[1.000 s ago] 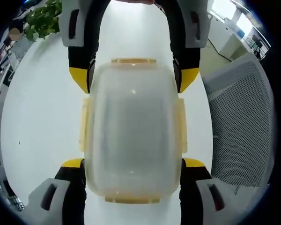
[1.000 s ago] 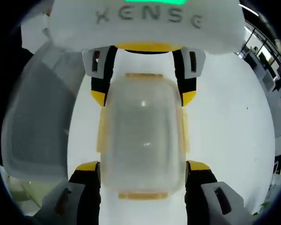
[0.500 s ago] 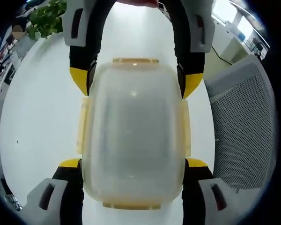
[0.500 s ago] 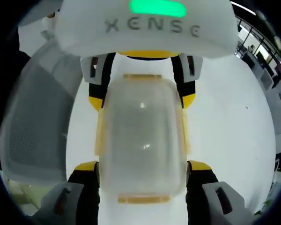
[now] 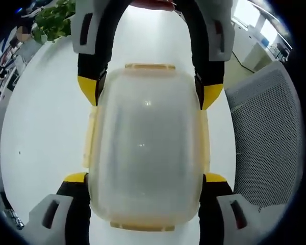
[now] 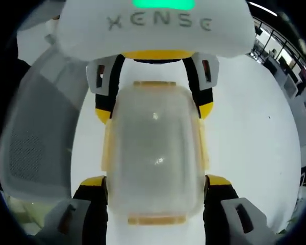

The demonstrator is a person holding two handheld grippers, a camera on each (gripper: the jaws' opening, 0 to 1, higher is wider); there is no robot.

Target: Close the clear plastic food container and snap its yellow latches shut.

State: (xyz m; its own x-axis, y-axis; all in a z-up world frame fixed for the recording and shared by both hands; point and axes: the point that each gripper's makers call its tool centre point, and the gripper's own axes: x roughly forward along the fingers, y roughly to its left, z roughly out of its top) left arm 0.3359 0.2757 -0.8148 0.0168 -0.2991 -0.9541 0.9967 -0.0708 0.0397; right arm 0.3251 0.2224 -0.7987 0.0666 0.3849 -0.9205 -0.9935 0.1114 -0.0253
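Clear plastic food container (image 5: 145,153), lid on, sits on a white tabletop (image 5: 41,127) between two facing grippers. The left gripper (image 5: 145,204) and right gripper (image 6: 155,204) each spread their fingers wide, straddling an end without clamping it. Uneven pressing could skid the container or leave a yellow latch (image 6: 156,220) unsnapped

A clear plastic food container with yellow latches (image 5: 147,148) sits on the white surface (image 5: 46,112), flanked by the left tool (image 5: 145,178); the right tool (image 5: 149,89) faces it from 12 o'clock.
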